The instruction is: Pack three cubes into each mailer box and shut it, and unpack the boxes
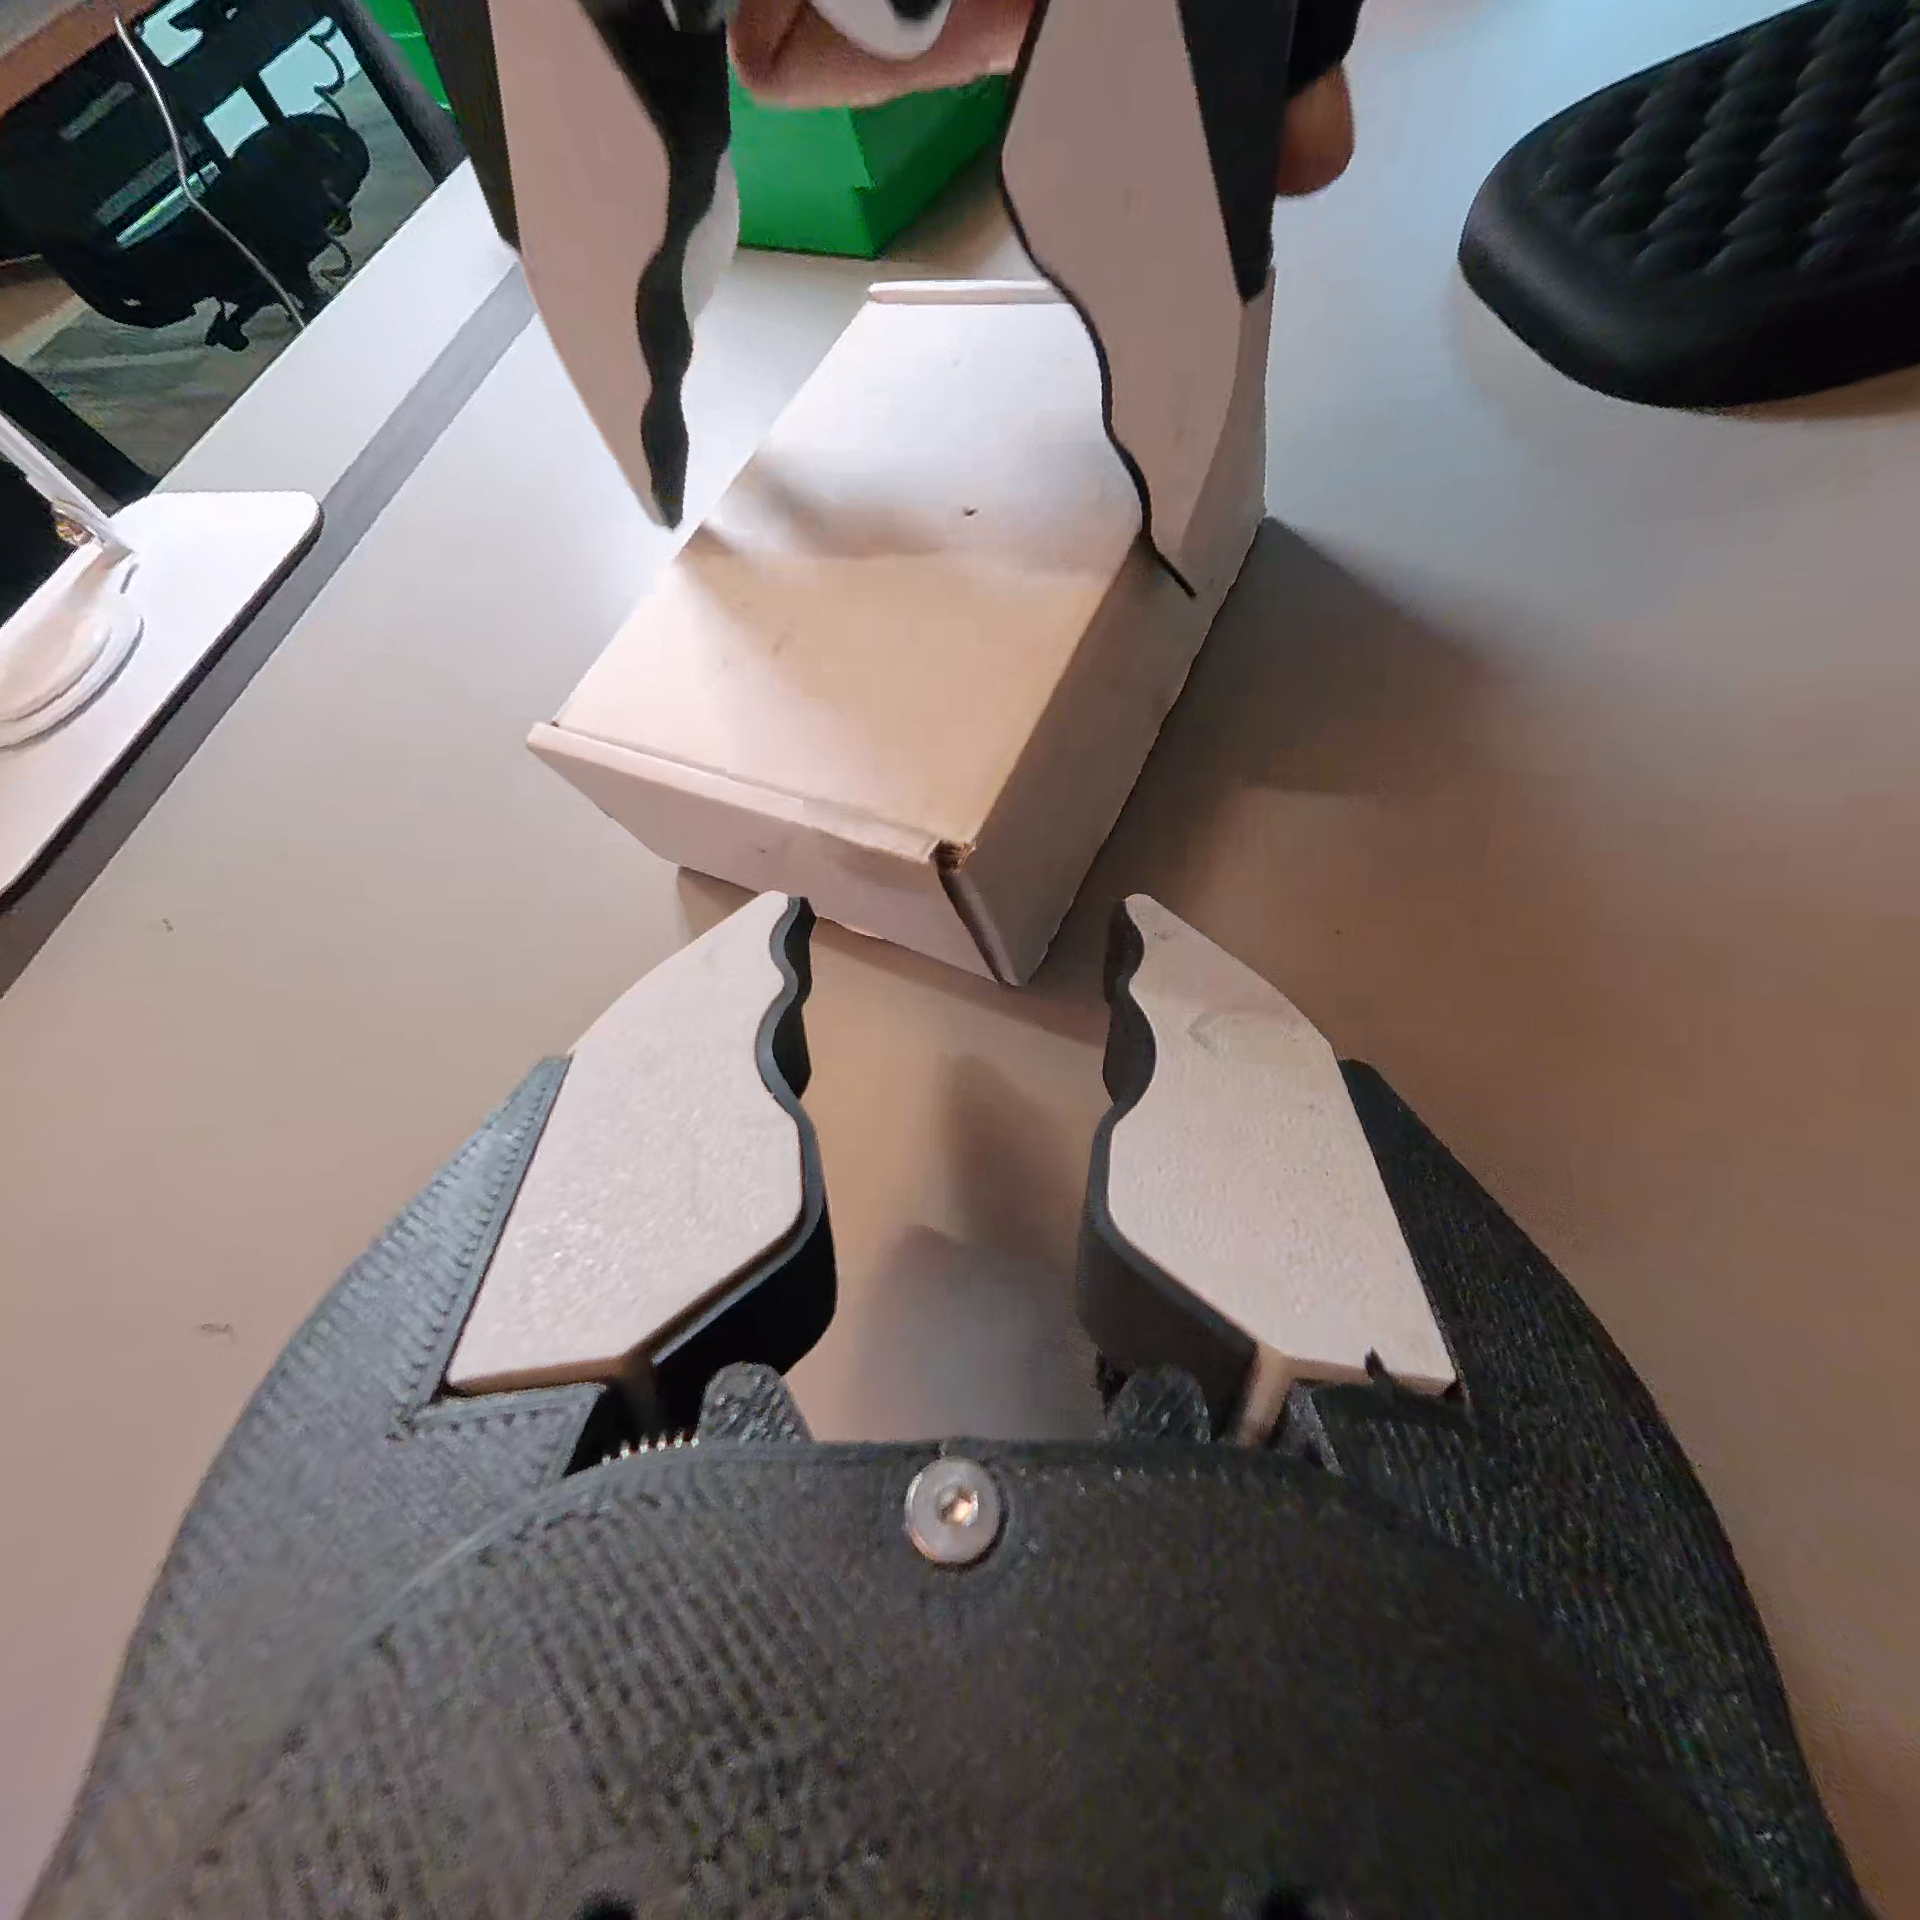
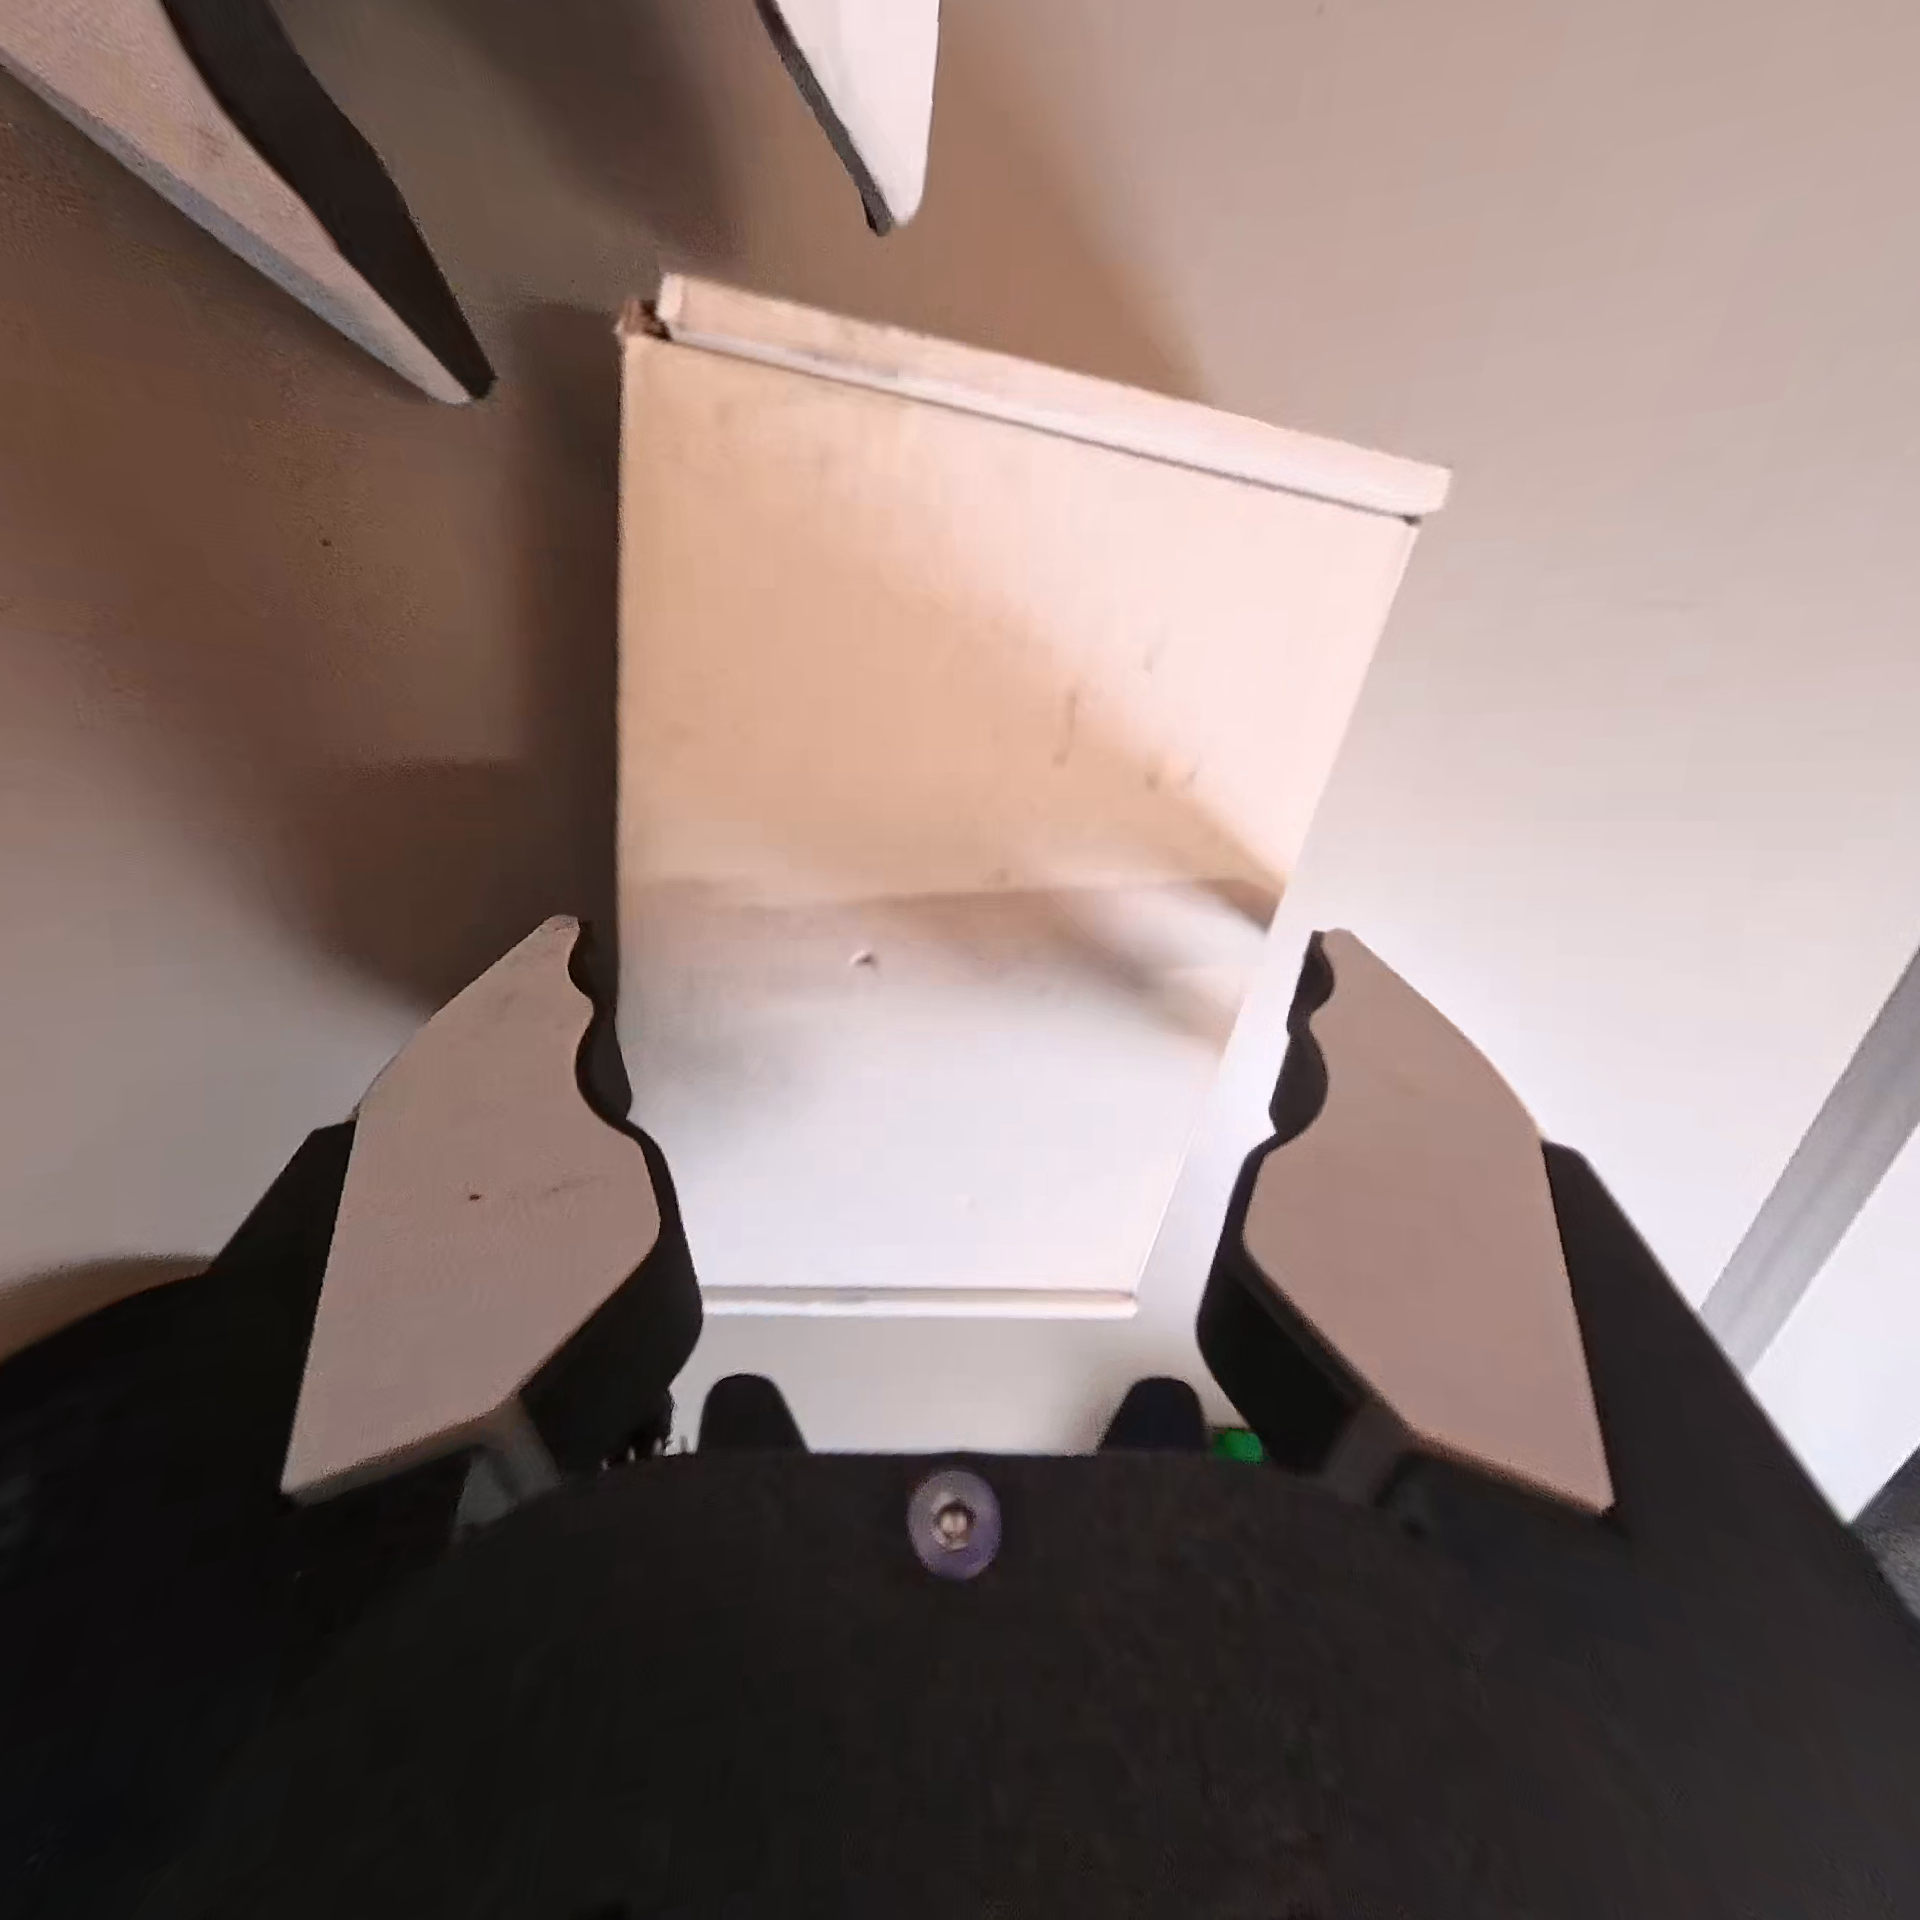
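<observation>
A white mailer box [image 1: 883, 644] lies shut on the beige table [image 1: 312, 935]; it also shows in the right wrist view [image 2: 987, 675]. No cubes are in sight. My right gripper [image 2: 945, 940] is open wide and straddles one end of the box, with a finger along each long side; a thin gap shows at the right finger. In the left wrist view it reaches down from the top [image 1: 920, 535]. My left gripper [image 1: 961, 920] is open and empty, low over the table just short of the box's opposite corner; it also shows in the right wrist view [image 2: 675, 301].
A green box [image 1: 831, 166] stands behind the mailer box. A black mesh chair seat [image 1: 1714, 208] is at the far right. A white monitor stand base [image 1: 135, 603] sits at the left by the table seam [image 1: 436, 374]. The left gripper's tips are roughly 9 cm from the right gripper's.
</observation>
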A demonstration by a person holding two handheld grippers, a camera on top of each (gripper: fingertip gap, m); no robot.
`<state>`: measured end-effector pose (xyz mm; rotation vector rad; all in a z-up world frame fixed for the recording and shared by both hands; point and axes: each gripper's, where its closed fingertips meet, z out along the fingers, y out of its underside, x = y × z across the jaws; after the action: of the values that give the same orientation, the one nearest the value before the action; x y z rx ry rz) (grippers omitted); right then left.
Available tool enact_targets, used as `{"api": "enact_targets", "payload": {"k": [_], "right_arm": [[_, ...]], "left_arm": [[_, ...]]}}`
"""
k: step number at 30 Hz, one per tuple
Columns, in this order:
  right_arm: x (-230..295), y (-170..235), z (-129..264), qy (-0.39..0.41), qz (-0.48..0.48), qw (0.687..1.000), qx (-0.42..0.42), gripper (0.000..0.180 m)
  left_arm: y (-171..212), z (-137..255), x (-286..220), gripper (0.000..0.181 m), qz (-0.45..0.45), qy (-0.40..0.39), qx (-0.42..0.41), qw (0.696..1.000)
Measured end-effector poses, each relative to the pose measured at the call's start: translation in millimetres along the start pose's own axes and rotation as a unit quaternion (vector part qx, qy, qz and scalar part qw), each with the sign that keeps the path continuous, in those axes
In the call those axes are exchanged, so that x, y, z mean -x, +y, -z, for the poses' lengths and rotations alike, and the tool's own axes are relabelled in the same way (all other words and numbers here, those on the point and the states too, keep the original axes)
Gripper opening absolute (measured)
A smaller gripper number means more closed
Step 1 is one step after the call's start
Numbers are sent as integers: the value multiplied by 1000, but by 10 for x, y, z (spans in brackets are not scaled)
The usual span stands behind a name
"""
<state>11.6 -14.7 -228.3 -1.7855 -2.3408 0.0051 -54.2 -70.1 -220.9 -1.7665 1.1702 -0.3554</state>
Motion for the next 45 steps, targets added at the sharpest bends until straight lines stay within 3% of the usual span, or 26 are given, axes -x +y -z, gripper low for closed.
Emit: {"api": "enact_targets", "payload": {"k": [9, 14, 21, 25, 29, 34, 45], "right_arm": [[-10, -34, -97, 3, 39, 999, 16, 123], [-155, 166, 306, 30, 11, 999, -15, 123], [-773, 1294, 1398, 127, -100, 987, 16, 123], [-1084, 2152, 1684, 162, -158, 971, 76, 123], [-1288, 2846, 1509, 159, -183, 959, 148, 123], [-1437, 3264, 962, 119, -182, 959, 182, 123], [-1487, 3288, 172, 54, -136, 977, 154, 116]], "left_arm": [[-16, 133, 48, 52, 40, 14, -27, 999], [-16, 145, 87, 50, 72, 21, -37, 997], [-101, 221, 166, 54, 100, 20, -63, 993], [-174, 277, 269, 56, 119, -2, -88, 989], [-271, 356, 361, 58, 122, -41, -117, 985], [-298, 424, 437, 58, 126, -75, -126, 981], [-299, 279, 276, 58, 131, -62, -105, 984]]}}
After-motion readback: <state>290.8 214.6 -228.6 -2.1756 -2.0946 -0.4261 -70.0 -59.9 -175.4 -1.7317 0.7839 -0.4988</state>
